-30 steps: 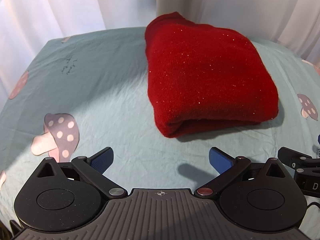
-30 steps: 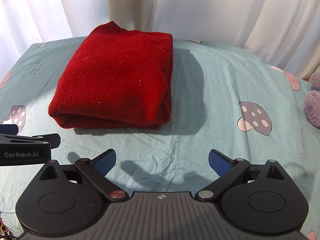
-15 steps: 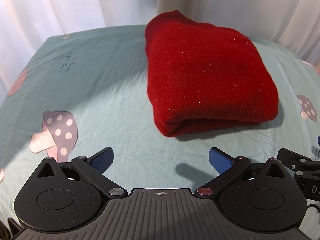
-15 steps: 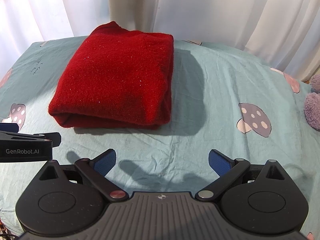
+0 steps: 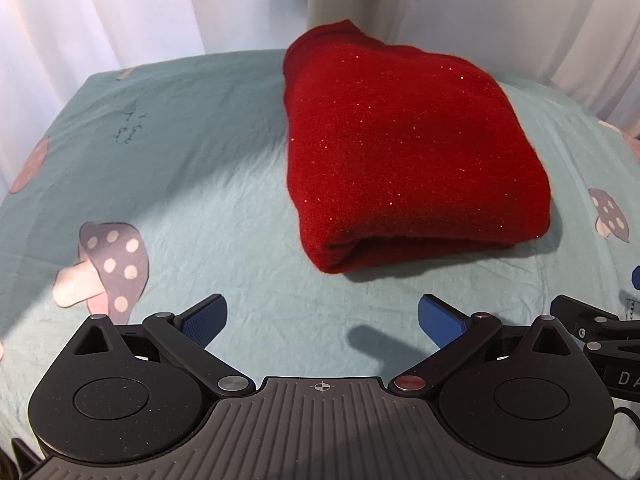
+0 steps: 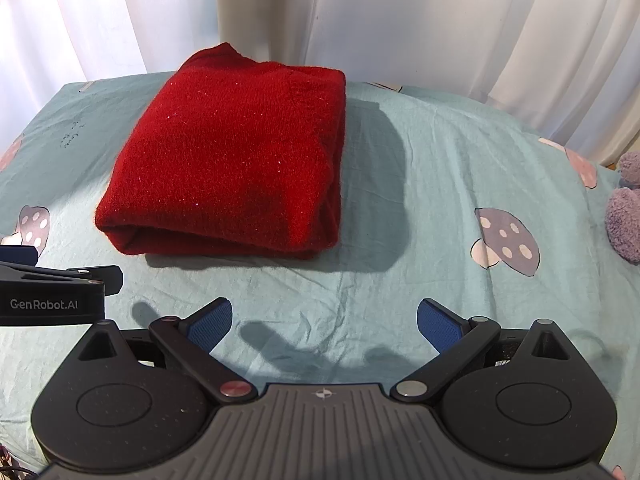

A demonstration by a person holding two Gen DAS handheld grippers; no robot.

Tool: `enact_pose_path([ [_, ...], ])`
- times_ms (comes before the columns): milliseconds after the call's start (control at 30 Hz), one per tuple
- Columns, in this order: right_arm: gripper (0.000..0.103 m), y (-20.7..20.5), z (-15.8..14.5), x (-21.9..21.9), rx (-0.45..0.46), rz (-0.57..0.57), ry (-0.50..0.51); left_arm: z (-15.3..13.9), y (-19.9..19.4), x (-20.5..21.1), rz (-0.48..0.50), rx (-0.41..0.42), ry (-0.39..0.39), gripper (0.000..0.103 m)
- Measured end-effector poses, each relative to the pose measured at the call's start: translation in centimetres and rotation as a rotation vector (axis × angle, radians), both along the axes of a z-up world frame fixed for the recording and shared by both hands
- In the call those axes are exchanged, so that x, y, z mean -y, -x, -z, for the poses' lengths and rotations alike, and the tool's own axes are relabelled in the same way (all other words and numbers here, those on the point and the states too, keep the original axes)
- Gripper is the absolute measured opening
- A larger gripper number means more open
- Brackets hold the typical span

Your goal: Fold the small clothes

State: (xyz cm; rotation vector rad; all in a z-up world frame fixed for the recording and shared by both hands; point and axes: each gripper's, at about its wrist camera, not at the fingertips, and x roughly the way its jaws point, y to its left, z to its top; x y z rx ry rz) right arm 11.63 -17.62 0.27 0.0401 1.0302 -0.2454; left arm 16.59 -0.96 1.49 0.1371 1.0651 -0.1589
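A red knitted garment (image 5: 404, 152) lies folded into a thick rectangle on the teal mushroom-print sheet (image 5: 192, 168). It also shows in the right wrist view (image 6: 236, 160), with its folded edge toward me. My left gripper (image 5: 320, 318) is open and empty, hovering over the sheet short of the garment's near edge. My right gripper (image 6: 324, 320) is open and empty too, just in front of the garment and slightly to its right. Neither gripper touches the cloth.
White curtains (image 6: 440, 20) hang behind the bed. A purple plush toy (image 6: 624, 216) lies at the right edge. The other gripper's body shows at the left of the right wrist view (image 6: 52, 292) and at the right of the left wrist view (image 5: 600, 332).
Both grippers have drawn back and risen slightly, so the garment sits a little farther away. Jaws stayed open. The garment has not moved.
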Motion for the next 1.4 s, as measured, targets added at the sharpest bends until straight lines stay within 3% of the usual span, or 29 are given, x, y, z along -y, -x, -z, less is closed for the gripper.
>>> enact_pose_path([
  [1400, 0.099, -0.7, -0.1, 0.2, -0.002, -0.019, 0.024, -0.1, 0.1, 1.1, 0.058, 0.016, -0.054, 0.103],
])
